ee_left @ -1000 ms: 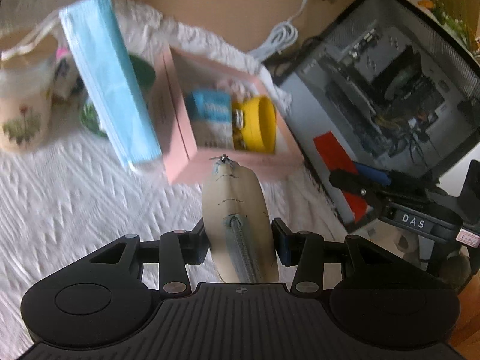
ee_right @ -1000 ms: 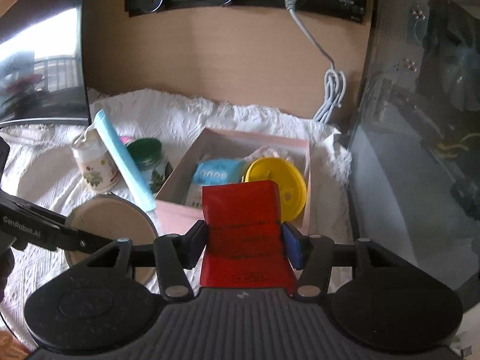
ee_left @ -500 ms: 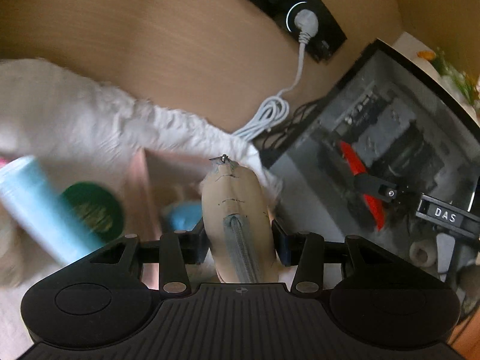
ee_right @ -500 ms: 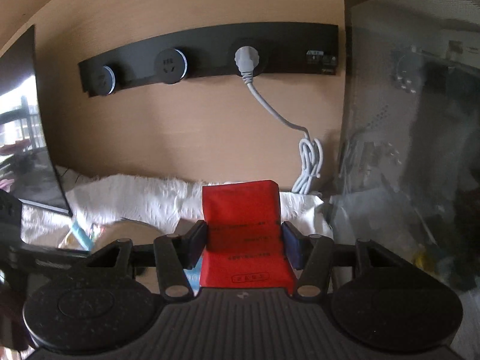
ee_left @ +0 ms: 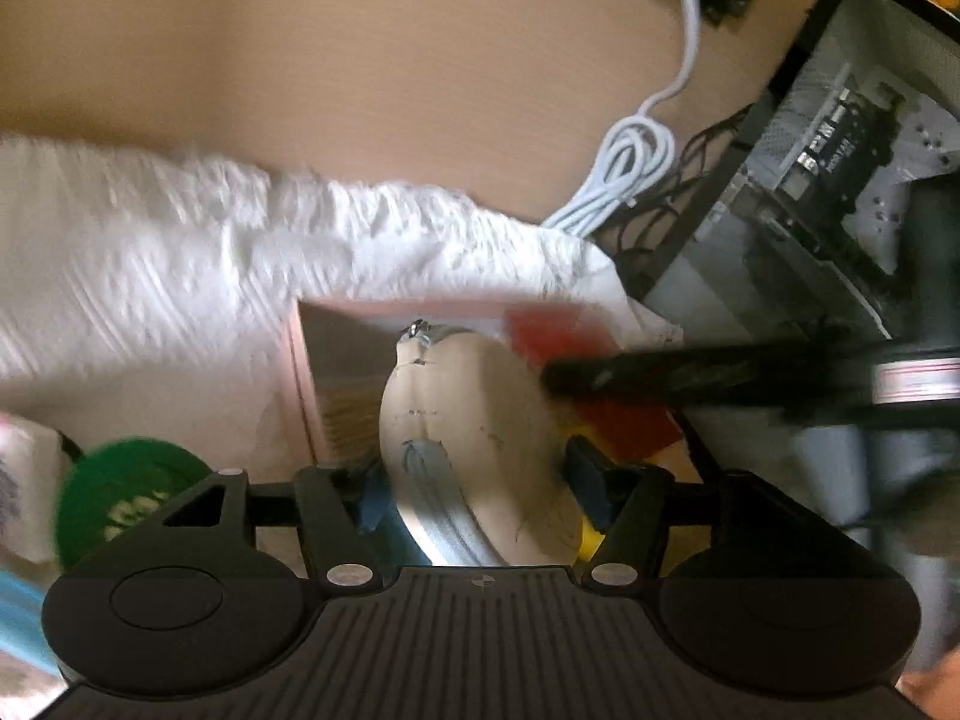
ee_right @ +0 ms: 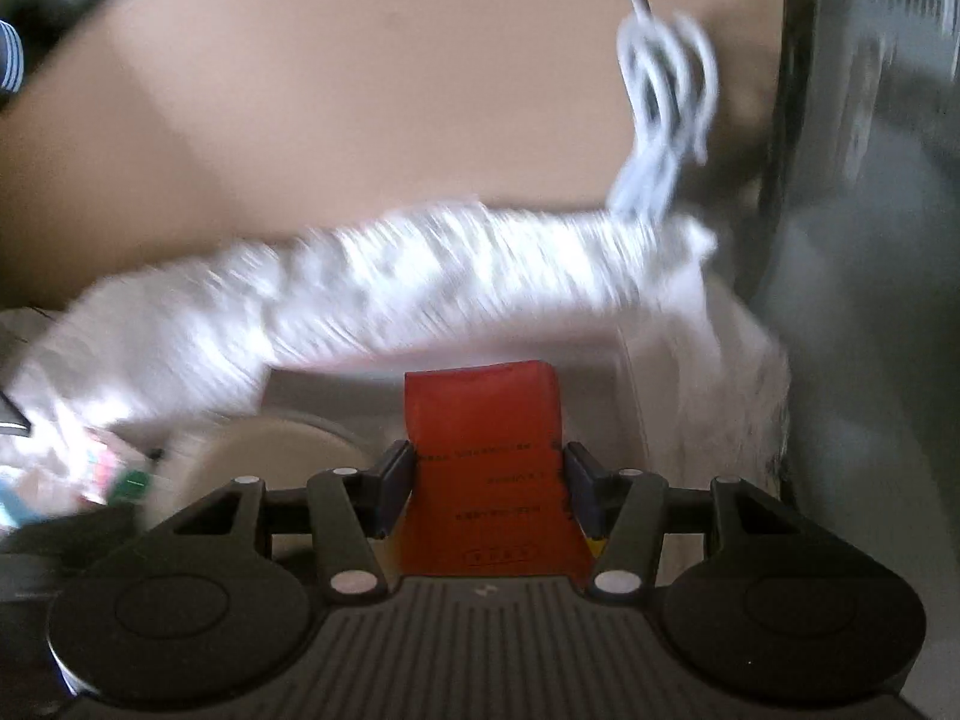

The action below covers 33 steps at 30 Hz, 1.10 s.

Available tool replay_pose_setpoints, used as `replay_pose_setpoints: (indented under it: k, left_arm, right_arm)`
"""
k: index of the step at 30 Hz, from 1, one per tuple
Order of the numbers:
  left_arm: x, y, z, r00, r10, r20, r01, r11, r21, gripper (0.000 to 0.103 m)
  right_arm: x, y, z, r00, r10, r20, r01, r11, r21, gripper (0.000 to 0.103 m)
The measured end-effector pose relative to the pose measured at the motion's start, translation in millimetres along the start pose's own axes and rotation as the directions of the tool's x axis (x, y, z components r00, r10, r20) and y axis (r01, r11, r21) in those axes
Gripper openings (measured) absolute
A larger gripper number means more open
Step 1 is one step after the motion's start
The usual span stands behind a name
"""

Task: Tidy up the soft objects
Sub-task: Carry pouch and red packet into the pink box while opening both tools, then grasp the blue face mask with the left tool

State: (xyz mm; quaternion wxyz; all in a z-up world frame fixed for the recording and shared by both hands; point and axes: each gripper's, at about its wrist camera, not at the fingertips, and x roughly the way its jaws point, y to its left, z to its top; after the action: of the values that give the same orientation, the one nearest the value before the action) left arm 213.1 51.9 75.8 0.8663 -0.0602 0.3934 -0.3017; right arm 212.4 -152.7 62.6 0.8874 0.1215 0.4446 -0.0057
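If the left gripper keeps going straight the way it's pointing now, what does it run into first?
Probably the pink box. The left gripper, shut on the beige pouch, points into its open top, so the pouch tip would meet the box's inside or far wall first. Blur leaves depth unclear; the right gripper's red packet sits close alongside.

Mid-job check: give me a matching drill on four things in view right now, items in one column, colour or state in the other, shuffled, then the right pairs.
Things:
1. beige zip pouch
2. red packet
3. round lid
4. coiled cable

States:
A. white, lying against the wooden wall
B. green, left of the pink box
C. clamped between the fingers of the right gripper
D. clamped between the fingers of the left gripper

Pairs: 1-D, 2-C, 3-B, 4-A
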Motion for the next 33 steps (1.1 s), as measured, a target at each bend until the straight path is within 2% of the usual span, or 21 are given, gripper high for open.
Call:
replay_pose_setpoints:
  k: [4,5,7,8,9,12,17,23,26,29,33]
  left_arm:
    - [-20.4,-2.5,0.5,0.996,0.063,0.064,-0.067,0.996,0.061,0.063]
    - [-23.1,-4.1,1.4,0.994,0.078,0.07,-0.083,0.994,0.068,0.06]
    - [-27.7,-7.3,1.7,0.992,0.098,0.081,-0.105,0.991,0.084,0.041]
    - [-29.9,-8.6,0.7,0.992,0.098,0.085,-0.106,0.99,0.092,0.026]
    - [-30.4,-9.5,0.5,0.992,0.096,0.083,-0.103,0.99,0.097,0.022]
    - [-21.3,-13.6,-3.8,0.992,0.109,0.057,-0.116,0.985,0.128,0.022]
    - [-6.8,-17.5,-9.1,0.99,0.128,0.067,-0.136,0.98,0.146,0.022]
    - [-6.0,-16.3,-8.8,0.99,0.114,0.083,-0.123,0.985,0.12,0.022]
    - [-29.8,-13.0,-12.5,0.988,0.076,0.132,-0.086,0.994,0.072,0.022]
    - [-64.3,-10.4,-19.3,0.977,0.063,0.202,-0.077,0.995,0.061,0.023]
    - [-111.3,4.7,-37.8,0.96,0.081,0.266,-0.095,0.995,0.041,0.023]
  right_arm:
    - [11.2,-5.4,-4.4,1.0,-0.013,-0.016,0.013,1.0,-0.006,0.055]
    - [10.5,-5.9,-2.9,1.0,-0.002,-0.016,0.002,1.0,-0.004,0.057]
    - [4.8,-8.2,-2.1,0.999,0.045,-0.01,-0.044,0.999,0.025,0.063]
    - [1.0,-10.3,-1.0,0.998,0.057,-0.005,-0.057,0.997,0.045,0.064]
    - [-4.2,-11.2,-0.5,0.998,0.068,0.004,-0.068,0.996,0.057,0.065]
    - [-30.6,-8.4,-1.0,0.994,0.075,0.083,-0.08,0.995,0.054,0.065]
    - [-74.2,4.5,-4.4,0.979,-0.024,0.201,0.026,1.0,-0.01,0.066]
    - [-101.5,18.7,-21.7,0.966,-0.095,0.239,0.115,0.991,-0.07,0.067]
    - [-114.8,27.5,-35.0,0.955,-0.119,0.272,0.152,0.983,-0.101,0.069]
    - [-126.4,37.9,-47.5,0.935,-0.136,0.327,0.182,0.977,-0.115,0.073]
    - [-130.5,55.7,-54.0,0.947,-0.076,0.313,0.128,0.98,-0.15,0.073]
